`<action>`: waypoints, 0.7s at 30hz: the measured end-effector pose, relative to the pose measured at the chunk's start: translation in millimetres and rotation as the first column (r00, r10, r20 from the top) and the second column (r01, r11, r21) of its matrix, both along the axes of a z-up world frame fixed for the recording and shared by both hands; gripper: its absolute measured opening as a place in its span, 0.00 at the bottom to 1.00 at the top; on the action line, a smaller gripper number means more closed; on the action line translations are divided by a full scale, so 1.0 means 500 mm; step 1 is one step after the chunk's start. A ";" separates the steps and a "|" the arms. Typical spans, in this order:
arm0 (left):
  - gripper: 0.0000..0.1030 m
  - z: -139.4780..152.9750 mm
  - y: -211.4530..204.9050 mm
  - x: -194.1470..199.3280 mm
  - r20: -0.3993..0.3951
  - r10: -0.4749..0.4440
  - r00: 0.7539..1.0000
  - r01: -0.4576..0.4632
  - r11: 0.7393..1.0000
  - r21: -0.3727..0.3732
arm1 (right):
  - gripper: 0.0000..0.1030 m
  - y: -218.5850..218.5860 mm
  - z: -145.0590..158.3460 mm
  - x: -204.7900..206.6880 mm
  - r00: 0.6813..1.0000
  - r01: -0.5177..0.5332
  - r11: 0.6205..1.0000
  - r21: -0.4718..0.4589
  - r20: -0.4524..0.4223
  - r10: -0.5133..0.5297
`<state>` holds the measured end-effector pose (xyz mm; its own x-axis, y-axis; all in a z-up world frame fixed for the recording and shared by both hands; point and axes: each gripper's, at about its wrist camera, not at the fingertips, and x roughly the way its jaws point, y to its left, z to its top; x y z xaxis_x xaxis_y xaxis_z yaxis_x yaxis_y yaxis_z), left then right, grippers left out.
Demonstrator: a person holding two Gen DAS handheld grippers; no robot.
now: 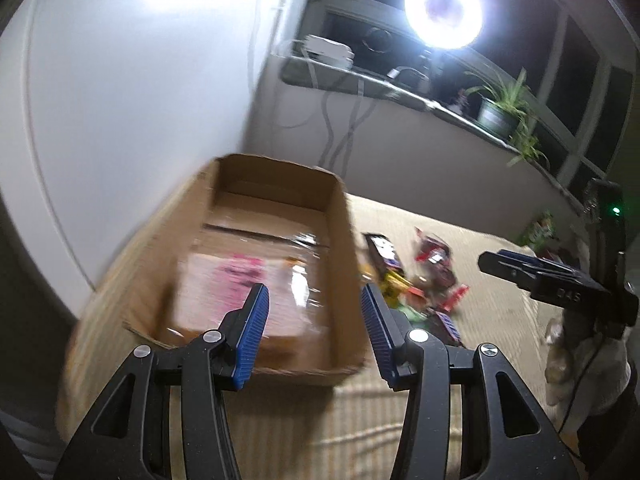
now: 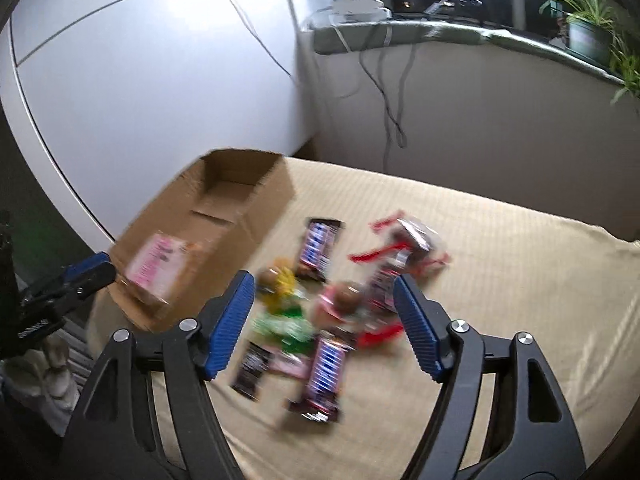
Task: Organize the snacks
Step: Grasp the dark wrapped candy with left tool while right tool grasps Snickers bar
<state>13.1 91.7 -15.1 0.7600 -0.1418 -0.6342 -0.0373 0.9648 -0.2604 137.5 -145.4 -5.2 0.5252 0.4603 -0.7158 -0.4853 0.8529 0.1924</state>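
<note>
Fingers (image 2: 416, 328) of right gripper (image 2: 322, 320) apart and empty over loose wrapped snack bars (image 2: 326, 368); best lowered squarely, then carried to brown cardboard box (image 2: 256, 204).

Cardboard box (image 2: 224, 220) open-topped, pink packet (image 2: 160, 268) at near end; snack pile (image 2: 320, 304) crowds cloth beside.

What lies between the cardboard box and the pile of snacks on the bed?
Only bare beige cover: the right wrist view shows a narrow empty strip between the cardboard box and the snack pile.
</note>
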 end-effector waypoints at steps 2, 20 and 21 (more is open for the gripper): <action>0.46 -0.006 -0.030 -0.001 -0.007 -0.037 0.999 0.037 0.999 0.004 | 0.72 -0.019 -0.010 -0.002 1.000 0.004 1.000 -0.021 -0.018 -0.005; 0.37 -0.117 -0.199 0.041 -0.174 -0.208 0.962 0.220 0.974 0.049 | 0.45 0.007 -0.126 -0.030 0.981 -0.107 0.993 -0.047 -0.167 0.097; 0.37 -0.121 -0.201 0.044 -0.181 -0.205 0.962 0.218 0.975 0.053 | 0.44 0.008 -0.132 -0.028 0.979 -0.109 0.993 -0.046 -0.177 0.099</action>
<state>35.1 -8.6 -75.6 0.5952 -0.2365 -0.7680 0.1312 0.9715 -0.1975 123.7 -141.2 -71.2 0.3415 0.4630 -0.8179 -0.5351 0.8112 0.2358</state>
